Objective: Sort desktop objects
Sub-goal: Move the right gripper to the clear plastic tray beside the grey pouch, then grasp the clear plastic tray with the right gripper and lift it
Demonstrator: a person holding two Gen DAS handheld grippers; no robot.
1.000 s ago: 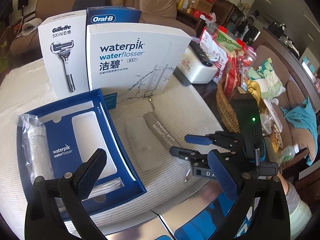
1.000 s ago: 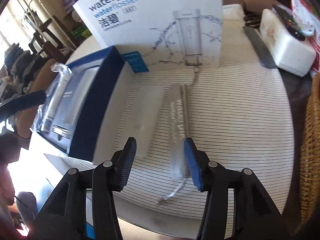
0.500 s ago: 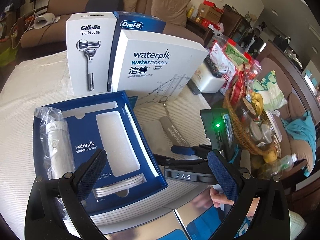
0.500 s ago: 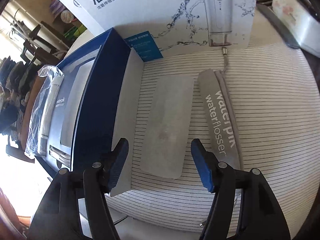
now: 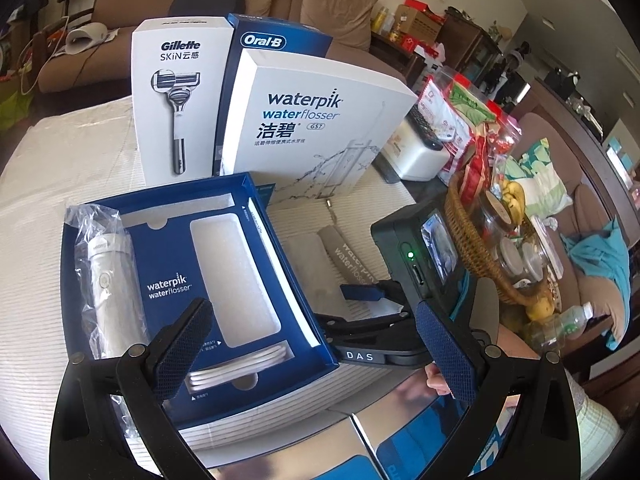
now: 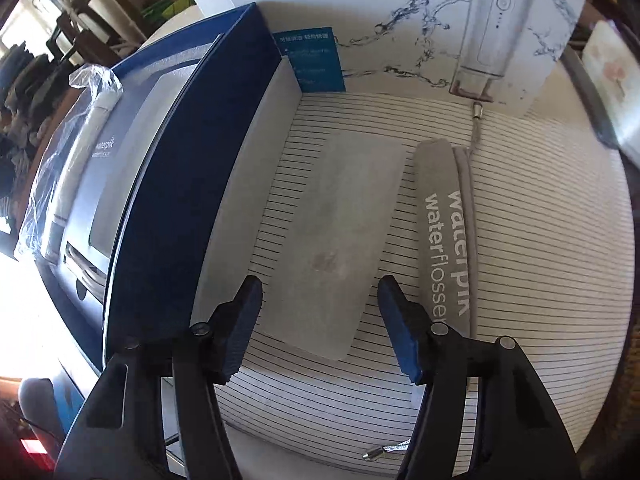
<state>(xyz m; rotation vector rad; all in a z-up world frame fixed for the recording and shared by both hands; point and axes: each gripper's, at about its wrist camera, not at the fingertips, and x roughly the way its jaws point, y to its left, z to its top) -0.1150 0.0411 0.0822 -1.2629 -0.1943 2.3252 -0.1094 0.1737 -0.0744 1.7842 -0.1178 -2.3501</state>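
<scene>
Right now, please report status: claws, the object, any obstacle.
Right claw open, just narrowing, astride the frosted pouch, pads not touching. Left claw open, empty, over blue tray. Grey Waterpik bag close beside pouch.

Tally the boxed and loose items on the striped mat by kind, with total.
Upright retail boxes: 3 (Gillette box, Oral-B box, Waterpik box)
Open blue tray box: 1
Bagged flosser in tray: 1
Grey Waterpik pouch: 1
Frosted flat case: 1
Total: 7

gillette razor box (image 5: 178,108), oral-b box (image 5: 280,42), waterpik pouch (image 6: 446,240)
</scene>
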